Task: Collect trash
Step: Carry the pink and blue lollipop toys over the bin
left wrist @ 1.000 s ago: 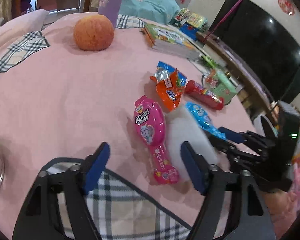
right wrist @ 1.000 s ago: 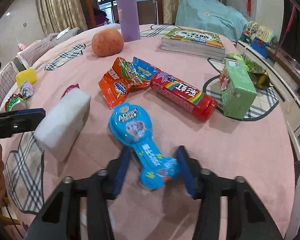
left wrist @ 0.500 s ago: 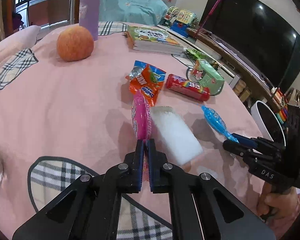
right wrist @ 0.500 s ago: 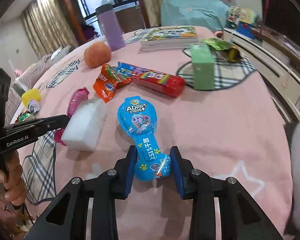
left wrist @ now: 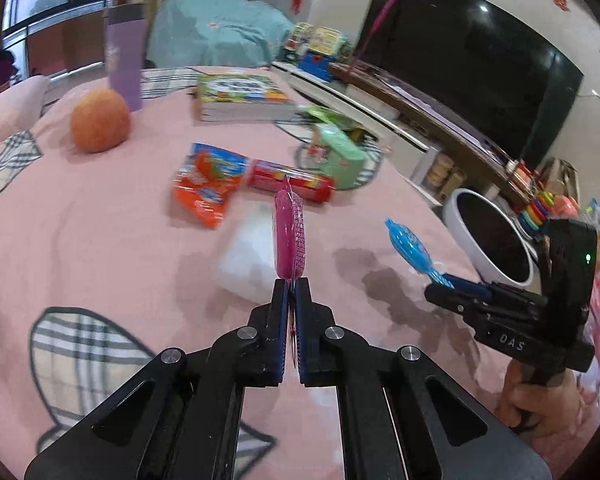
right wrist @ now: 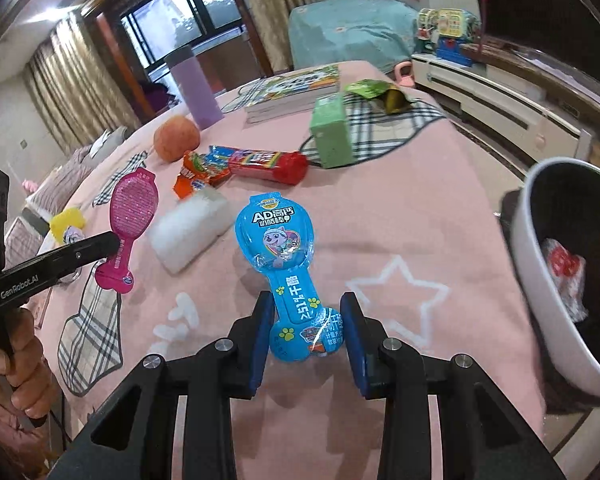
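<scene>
My left gripper (left wrist: 291,286) is shut on the stem of a pink brush-shaped snack wrapper (left wrist: 290,236), which stands edge-on above the pink tablecloth. The right wrist view shows that pink wrapper (right wrist: 134,204) flat-on at the left, lifted off the table. The right gripper (right wrist: 308,320) is shut on the narrow lower part of a blue wrapper (right wrist: 276,232) of the same shape, raised off the cloth. A white bin (right wrist: 540,216) with crumpled trash inside stands past the table's right edge, close to the right gripper. The left wrist view shows this bin (left wrist: 460,216) behind the right gripper (left wrist: 456,282).
On the table lie a white foam block (right wrist: 190,228), an orange snack bag (right wrist: 194,174), a red tube (right wrist: 264,164), a green box (right wrist: 332,130), an orange fruit (right wrist: 177,138), a purple bottle (right wrist: 196,88), books (right wrist: 296,88) and a green wrapper (right wrist: 376,92). A TV cabinet runs along the right.
The left jaws closed on the pink wrapper and lifted it off the cloth. Both grippers moved with their wrappers toward the white bin, which now fills the right wrist view's right edge.
</scene>
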